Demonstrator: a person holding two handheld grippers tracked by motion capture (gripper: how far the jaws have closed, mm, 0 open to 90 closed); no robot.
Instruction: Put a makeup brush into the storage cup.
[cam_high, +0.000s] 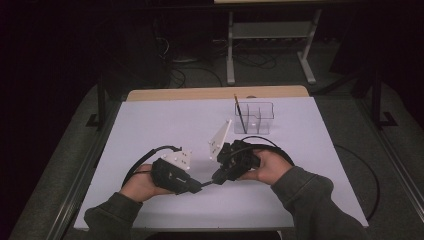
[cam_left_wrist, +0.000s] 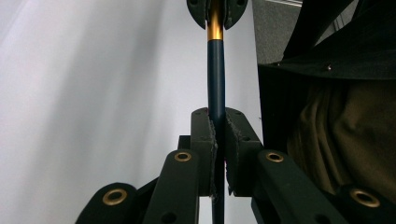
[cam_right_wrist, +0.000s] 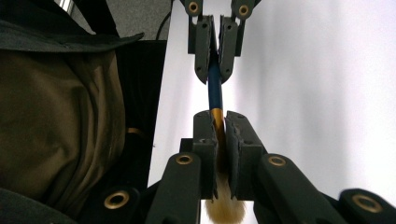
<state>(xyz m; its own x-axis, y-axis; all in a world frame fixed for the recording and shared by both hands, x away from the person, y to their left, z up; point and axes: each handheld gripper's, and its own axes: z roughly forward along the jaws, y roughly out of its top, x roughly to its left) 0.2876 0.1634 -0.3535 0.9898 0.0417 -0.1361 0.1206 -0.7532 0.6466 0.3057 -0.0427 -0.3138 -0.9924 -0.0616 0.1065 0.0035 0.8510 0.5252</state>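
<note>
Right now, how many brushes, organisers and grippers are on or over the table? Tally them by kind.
Paintbrushes: 2, one with a blue handle clamped by both grippers, one standing in the organiser
Clear plastic organisers: 1
Hand-held grippers: 2, left gripper and right gripper, both shut on the held brush
Total: 5

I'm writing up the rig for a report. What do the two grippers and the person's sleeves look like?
Both the left gripper and the right gripper are black, with brass-coloured rivets on the linkages. Each carries a white three-cornered plate with small dots on top and trails a black cable. The fingers are flat black pads. The sleeves are olive-grey.
</note>
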